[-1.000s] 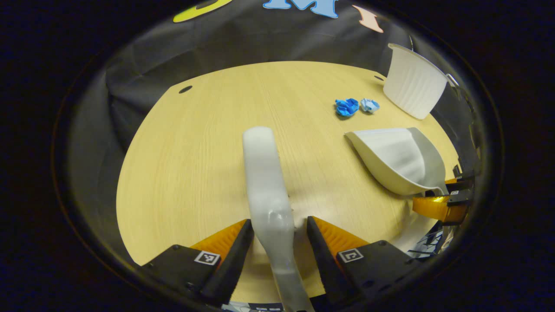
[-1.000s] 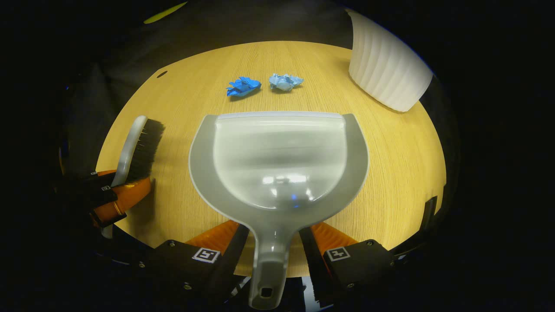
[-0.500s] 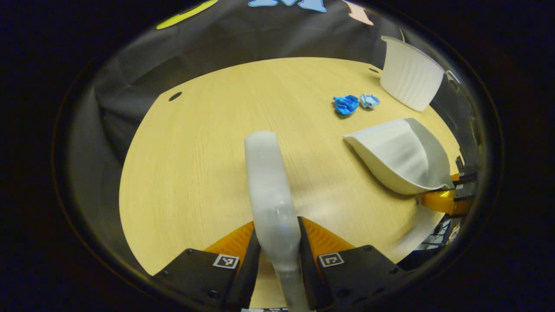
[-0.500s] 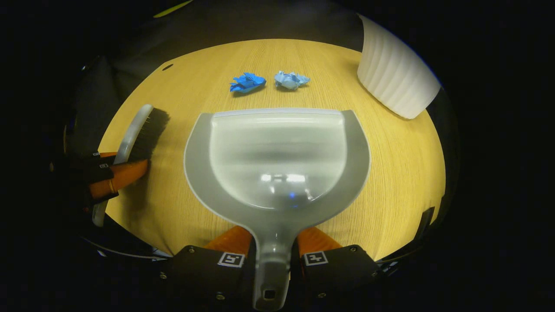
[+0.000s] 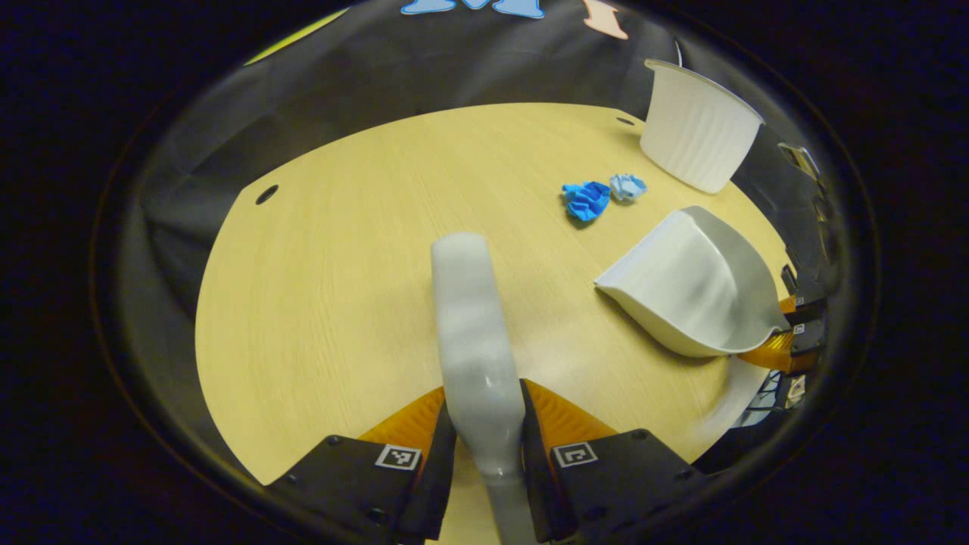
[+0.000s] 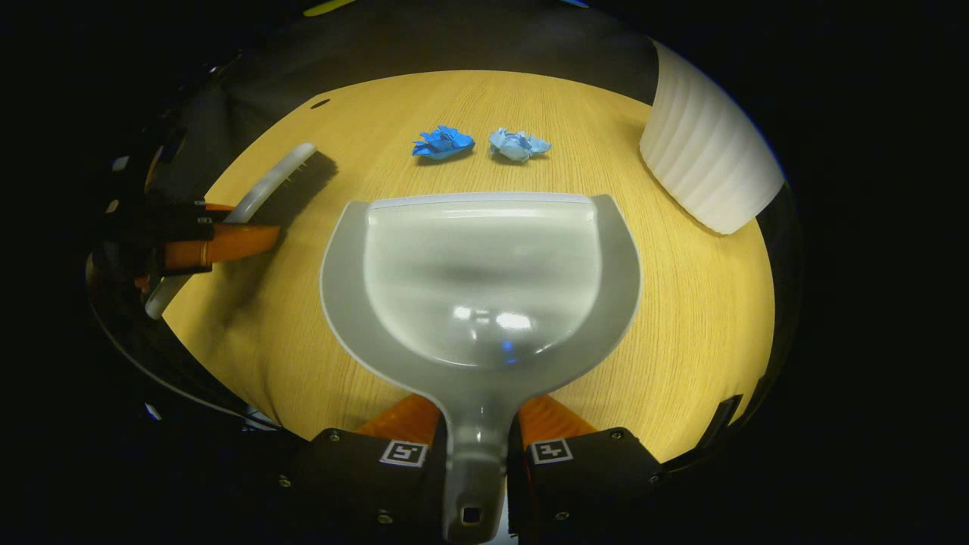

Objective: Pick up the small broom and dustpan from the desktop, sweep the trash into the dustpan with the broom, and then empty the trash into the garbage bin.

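Observation:
My left gripper (image 5: 484, 424) is shut on the handle of the small pale broom (image 5: 471, 318), whose back points away over the desk. From the right gripper view the broom (image 6: 276, 185) shows dark bristles at the left, held by the left gripper (image 6: 227, 241). My right gripper (image 6: 475, 431) is shut on the grey dustpan's handle; the dustpan (image 6: 484, 280) faces two crumpled paper balls, a dark blue one (image 6: 443, 142) and a light blue one (image 6: 516, 144). In the left gripper view the dustpan (image 5: 693, 284) is tilted at the right, near the paper balls (image 5: 587, 200).
A white ribbed garbage bin (image 6: 704, 170) stands at the far right of the round wooden desk (image 6: 681, 318), also seen as the bin (image 5: 696, 144) in the left gripper view. A small hole (image 5: 266, 194) marks the desk's far left. Black cloth walls surround the desk.
Both grippers closed on their handles a second ago. Since then the broom has lifted and swung away to the left, and the dustpan has tilted up slightly.

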`<state>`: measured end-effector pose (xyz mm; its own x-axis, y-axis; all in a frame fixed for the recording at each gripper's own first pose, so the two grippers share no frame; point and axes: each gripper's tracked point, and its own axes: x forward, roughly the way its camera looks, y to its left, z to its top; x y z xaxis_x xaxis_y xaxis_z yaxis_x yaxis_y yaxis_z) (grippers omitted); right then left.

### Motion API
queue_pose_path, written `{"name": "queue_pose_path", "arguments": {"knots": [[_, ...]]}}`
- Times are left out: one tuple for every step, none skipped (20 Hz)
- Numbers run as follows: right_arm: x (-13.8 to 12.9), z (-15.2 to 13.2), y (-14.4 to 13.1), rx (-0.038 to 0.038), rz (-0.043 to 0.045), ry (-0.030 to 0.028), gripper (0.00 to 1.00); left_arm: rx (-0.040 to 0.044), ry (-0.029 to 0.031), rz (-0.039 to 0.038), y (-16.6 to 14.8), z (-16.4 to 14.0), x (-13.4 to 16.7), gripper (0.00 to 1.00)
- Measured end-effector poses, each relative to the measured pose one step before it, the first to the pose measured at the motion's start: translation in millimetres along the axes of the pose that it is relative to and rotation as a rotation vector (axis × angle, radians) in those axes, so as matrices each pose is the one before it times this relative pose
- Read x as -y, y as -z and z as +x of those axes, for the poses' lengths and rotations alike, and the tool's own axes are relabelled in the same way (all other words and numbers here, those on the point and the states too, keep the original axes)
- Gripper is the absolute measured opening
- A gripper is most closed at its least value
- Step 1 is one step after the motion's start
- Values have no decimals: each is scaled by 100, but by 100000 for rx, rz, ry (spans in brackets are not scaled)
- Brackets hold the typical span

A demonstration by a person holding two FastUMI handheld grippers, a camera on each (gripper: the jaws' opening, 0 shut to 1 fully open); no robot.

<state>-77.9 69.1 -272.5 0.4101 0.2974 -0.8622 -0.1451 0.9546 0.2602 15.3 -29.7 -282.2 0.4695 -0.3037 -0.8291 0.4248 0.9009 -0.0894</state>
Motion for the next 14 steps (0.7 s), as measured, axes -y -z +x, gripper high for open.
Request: {"name": "queue_pose_path", "arguments": {"knots": [[347, -18, -106, -220, -731, -452, 35, 432, 44, 2774, -810, 499, -337, 49], [269, -91, -10, -414, -855, -365, 35, 86, 471, 2114, -758, 403, -191, 49], [443, -88, -147, -230, -814, -741, 35, -194, 1293, 1897, -1197, 734, 115, 47], [265, -154, -149, -279, -162, -1019, 35, 378, 1091, 831, -927, 650, 47, 47], [168, -42, -138, -199, -32, -1248, 35, -117, 1064, 815, -806, 577, -23, 47], [276, 6, -184, -126, -285, -895, 35, 143, 806, 708, -996, 675, -39, 51], [488, 75, -133, -439, -883, -528, 35, 55, 998, 690, -956, 552, 26, 50], [474, 47, -173, -433, -1043, -215, 35, 204, 1409, 851, -975, 623, 171, 49], [609, -8, -205, -625, -1177, 73, 35, 173, 1170, 1472, -1046, 505, 57, 49], [469, -1, -203, -609, -981, 112, 35, 161, 1052, 2002, -803, 410, 115, 52], [540, -78, -277, -819, -1205, 151, 35, -7, 1744, 3202, -1238, 721, 404, 49], [320, -122, -65, -526, -324, -29, 35, 41, 1489, 2129, -865, 677, 405, 49], [166, -37, -144, -439, -335, -316, 35, -65, 1559, 1972, -814, 487, 431, 51], [116, 1, -87, -456, -251, -107, 35, -124, 1774, 1790, -806, 498, 464, 49]]}}
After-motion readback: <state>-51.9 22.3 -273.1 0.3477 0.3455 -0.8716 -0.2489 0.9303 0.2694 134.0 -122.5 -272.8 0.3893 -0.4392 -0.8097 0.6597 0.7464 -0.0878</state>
